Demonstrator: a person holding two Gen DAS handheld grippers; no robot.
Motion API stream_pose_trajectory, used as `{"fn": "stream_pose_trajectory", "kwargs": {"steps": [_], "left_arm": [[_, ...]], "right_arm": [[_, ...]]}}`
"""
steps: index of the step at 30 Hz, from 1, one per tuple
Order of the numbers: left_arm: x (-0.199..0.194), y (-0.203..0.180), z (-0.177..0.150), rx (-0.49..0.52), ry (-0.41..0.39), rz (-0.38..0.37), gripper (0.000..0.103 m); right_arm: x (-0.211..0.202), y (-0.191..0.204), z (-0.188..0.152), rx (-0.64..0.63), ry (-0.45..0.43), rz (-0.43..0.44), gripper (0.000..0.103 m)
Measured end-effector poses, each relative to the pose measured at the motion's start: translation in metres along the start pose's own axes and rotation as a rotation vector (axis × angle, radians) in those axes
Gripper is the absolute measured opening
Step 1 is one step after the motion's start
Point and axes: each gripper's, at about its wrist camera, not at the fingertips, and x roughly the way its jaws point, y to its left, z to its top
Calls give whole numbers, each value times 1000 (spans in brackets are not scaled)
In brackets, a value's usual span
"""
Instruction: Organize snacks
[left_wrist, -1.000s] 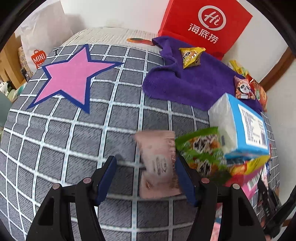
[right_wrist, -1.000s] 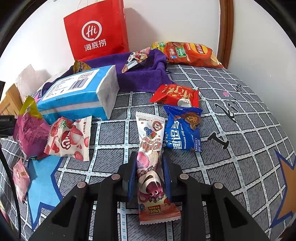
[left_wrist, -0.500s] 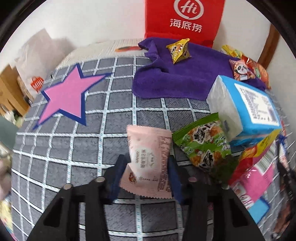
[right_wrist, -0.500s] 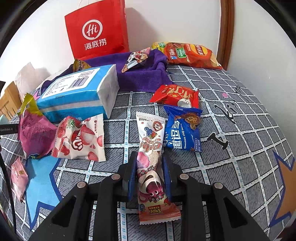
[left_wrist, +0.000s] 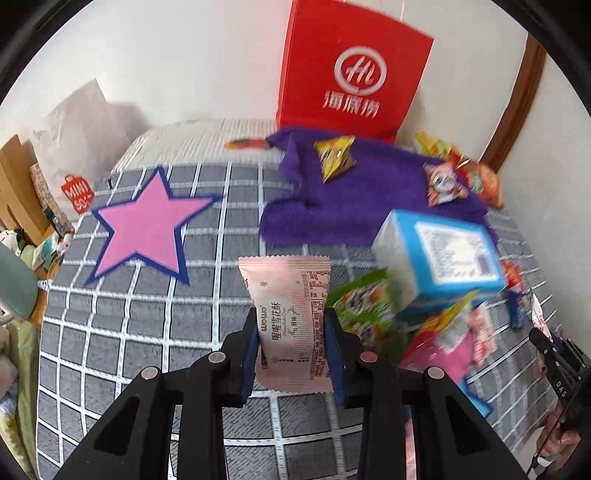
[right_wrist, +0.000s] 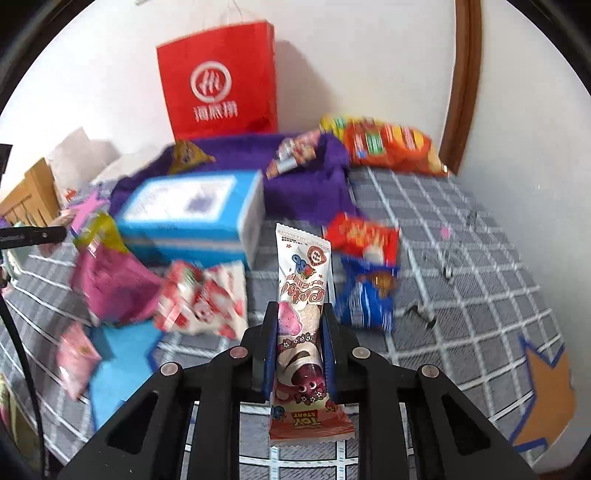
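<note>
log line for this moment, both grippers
left gripper: closing on pink snack packet | right gripper: closing on long strawberry snack bar

A white wall (left_wrist: 207, 55) fills the upper frame, brown wooden trim (left_wrist: 517, 99) runs down its upper right, and wooden furniture (right_wrist: 33, 195) stands at the left edge.

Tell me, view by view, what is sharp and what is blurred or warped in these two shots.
Left wrist view: the pink packet in the jaws is sharp, the blue box and snacks beside it smear; the blanket's grid lines bow from the fisheye. Right wrist view: the long Toy Story packet is crisp, while the red bag, chips bag and strawberry packet are motion-blurred.
</note>
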Motion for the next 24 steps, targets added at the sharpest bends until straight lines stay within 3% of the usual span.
{"fn": "stream_pose_trajectory", "kwargs": {"steps": [13,17,24], "left_arm": [[-43,-36,46,57,-112,-27,31],[-53,-47,60,74,-152,-11,31],[-62,-58,81,74,-205,-7,31]], "right_arm": [[-30,-6,88,49,-63,2,21],[-32,-4,110,40,-85,-26,21],[-31,-5,135,43,-98,-1,21]]}}
